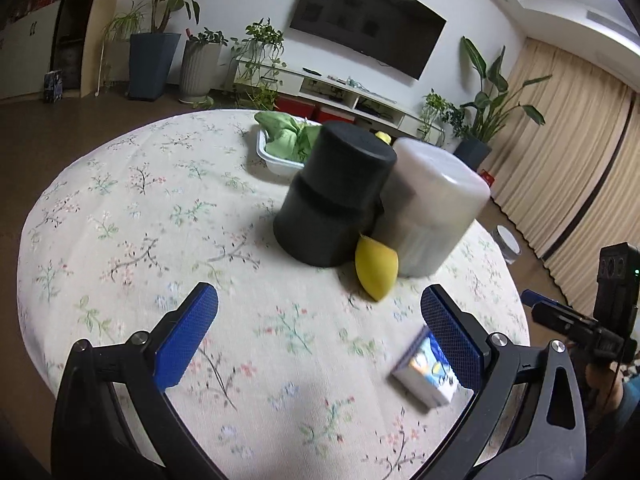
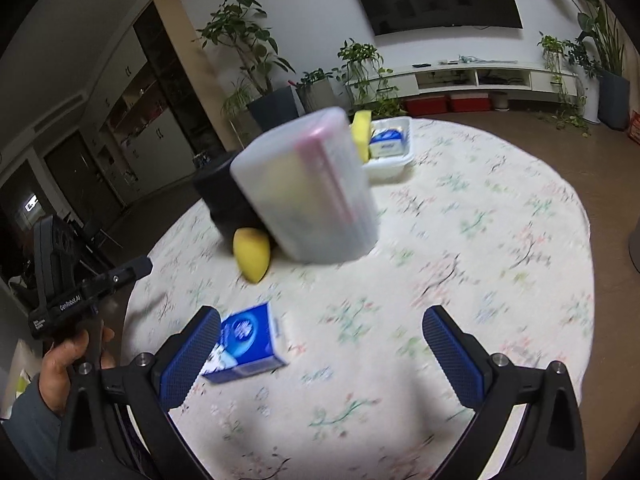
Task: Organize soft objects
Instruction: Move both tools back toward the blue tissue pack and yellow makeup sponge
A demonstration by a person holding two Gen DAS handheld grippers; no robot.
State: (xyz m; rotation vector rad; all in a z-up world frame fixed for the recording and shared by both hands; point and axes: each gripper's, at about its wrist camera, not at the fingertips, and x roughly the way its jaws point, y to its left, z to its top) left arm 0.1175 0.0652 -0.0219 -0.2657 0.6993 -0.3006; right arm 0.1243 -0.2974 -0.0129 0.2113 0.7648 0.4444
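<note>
A yellow egg-shaped sponge point(image 1: 376, 268) point(image 2: 251, 255) lies on the floral tablecloth against a black cylinder point(image 1: 334, 194) point(image 2: 224, 196) and a frosted white container point(image 1: 432, 208) point(image 2: 308, 192). A blue-and-white tissue pack point(image 1: 426, 372) point(image 2: 244, 344) lies nearer, beside my right gripper's left finger. A white tray point(image 1: 276, 162) point(image 2: 390, 166) at the far side holds a green cloth point(image 1: 288, 134), a yellow sponge point(image 2: 362, 132) and another tissue pack point(image 2: 386, 142). My left gripper point(image 1: 320, 312) is open above the cloth. My right gripper point(image 2: 322, 340) is open too, nothing between its fingers.
The round table's edge point(image 1: 28, 240) drops to a brown floor. Potted plants point(image 1: 156, 60), a low TV shelf point(image 2: 480, 76) and curtains point(image 1: 560, 152) stand around the room. A hand point(image 2: 68, 356) holds the left gripper at the table's left side.
</note>
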